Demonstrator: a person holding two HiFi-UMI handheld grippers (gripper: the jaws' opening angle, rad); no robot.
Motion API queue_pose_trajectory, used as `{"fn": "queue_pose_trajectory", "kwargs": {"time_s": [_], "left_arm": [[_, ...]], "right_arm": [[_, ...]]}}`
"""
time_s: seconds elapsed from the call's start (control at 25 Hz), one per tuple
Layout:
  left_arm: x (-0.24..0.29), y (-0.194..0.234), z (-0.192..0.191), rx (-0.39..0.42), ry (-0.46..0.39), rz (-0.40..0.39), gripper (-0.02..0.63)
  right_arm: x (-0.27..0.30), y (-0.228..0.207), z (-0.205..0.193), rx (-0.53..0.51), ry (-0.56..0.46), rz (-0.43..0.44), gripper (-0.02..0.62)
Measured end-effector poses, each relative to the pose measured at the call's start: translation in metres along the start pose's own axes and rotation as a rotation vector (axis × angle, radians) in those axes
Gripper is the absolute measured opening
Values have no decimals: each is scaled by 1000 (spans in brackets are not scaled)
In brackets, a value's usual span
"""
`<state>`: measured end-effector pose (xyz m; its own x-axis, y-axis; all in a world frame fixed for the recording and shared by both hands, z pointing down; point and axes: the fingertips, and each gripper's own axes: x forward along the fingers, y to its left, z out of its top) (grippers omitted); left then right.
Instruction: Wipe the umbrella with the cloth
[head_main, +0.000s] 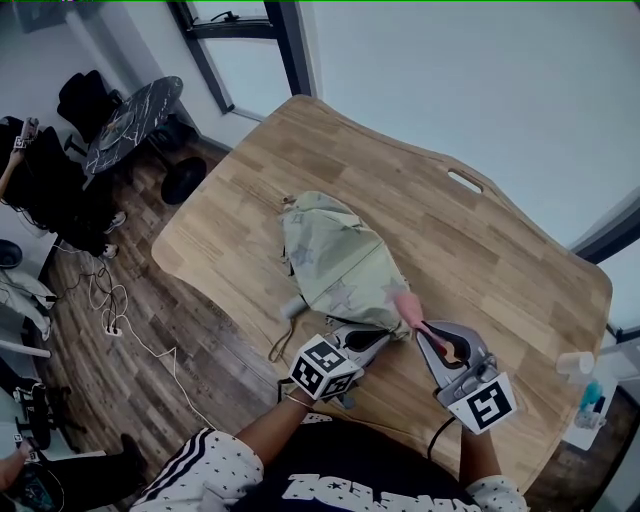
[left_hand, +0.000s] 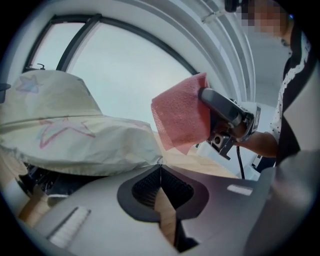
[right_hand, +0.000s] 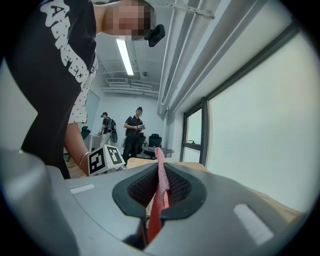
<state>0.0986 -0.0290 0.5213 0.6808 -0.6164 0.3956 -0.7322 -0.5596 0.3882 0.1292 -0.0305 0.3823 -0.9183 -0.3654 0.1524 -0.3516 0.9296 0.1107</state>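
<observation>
Wood flooring and a tall window wall frame the room, with a dark round table (head_main: 135, 115) and chairs far left. Nearer me, the wooden surface (head_main: 480, 250) takes up most of the head view. On its middle lies the umbrella (head_main: 335, 260), collapsed, a pale canopy with faint stars. It runs from far to near, and its near end is close to both claws.

My left claw (head_main: 370, 336) sits at the umbrella's near edge, tipped a little downward and aimed at the far side. Its jaws are closed together with nothing between them, the tips just beside the fabric hem; I cannot tell whether they touch it. My right claw (head_main: 428, 328) is just right of it, held almost level and clamped on the pink cloth (head_main: 408, 306). The cloth sticks out ahead of the jaws beside the umbrella's near right edge, and the left gripper view shows a gap between cloth and canopy.

I judge this to be the approach to a wipe: the cloth is gripped and near the canopy, with no stroke begun. The next move calls for lowering the right claw until the cloth lies flat on the fabric, then drawing it along a panel. The left claw should pin the umbrella, since loose fabric will likely bunch and slide.
</observation>
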Motion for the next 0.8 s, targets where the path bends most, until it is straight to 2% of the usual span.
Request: {"fn": "queue_pose_trajectory", "kwargs": {"time_s": [0.2,0.36,0.6,0.68,0.8], "left_arm": [[-10,-3,6,17,-45,-1,3],[-24,-9,12,10,-110,-16,28],[-65,-13,31,74,-205,-12,48],[-82,-7,42,98,-244,17,48],[-105,16,56,84,-283,86,46]], "right_arm": [[25,2,-7,64,27,-14,26],[39,5,-8,46,38,-15,26],[47,8,-11,49,53,-17,26],[48,7,-11,58,54,-26,26],[47,5,-3,66,37,-47,26]]}}
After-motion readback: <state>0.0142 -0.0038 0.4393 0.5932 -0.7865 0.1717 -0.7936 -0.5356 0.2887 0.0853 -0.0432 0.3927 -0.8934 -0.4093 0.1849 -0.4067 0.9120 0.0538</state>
